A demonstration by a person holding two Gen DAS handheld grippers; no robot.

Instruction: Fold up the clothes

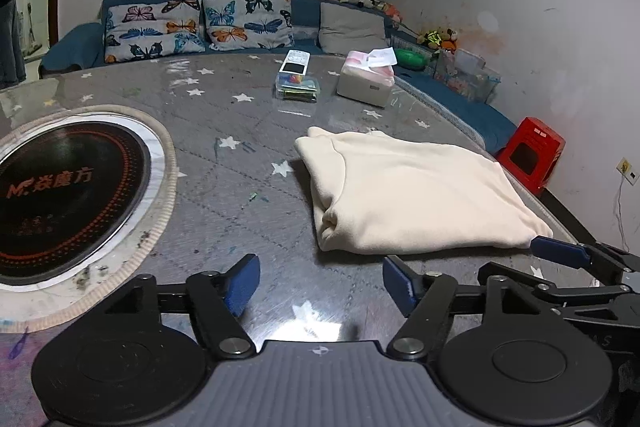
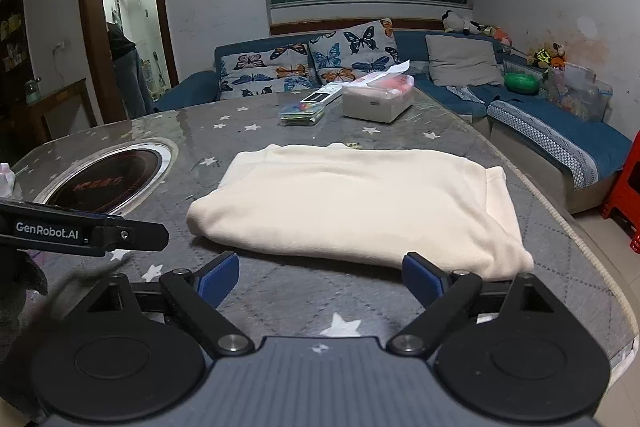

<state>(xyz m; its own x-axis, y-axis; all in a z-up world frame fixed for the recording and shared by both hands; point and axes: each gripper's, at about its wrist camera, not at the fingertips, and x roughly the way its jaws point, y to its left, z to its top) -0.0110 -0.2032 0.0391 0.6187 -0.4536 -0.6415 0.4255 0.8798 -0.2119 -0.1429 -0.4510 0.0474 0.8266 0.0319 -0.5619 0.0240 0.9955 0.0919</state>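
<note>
Star-printed counter [image 2: 280,291] fills both views. Both claws are spread and hold nothing: the right claw [image 2: 320,281] sits just before the folded cream garment [image 2: 356,203], whose near edge runs crosswise ahead. From the left claw [image 1: 320,283] it lies ahead and rightward, so the right looks nearer.

The left gripper [image 1: 320,285] hangs low and level, its two blue-padded fingers [image 1: 242,283] spread wide with nothing between them. The right gripper [image 2: 320,281] sits just beside it at the same height, fingers [image 2: 218,281] also wide apart and holding nothing, both pointing forward.
</note>
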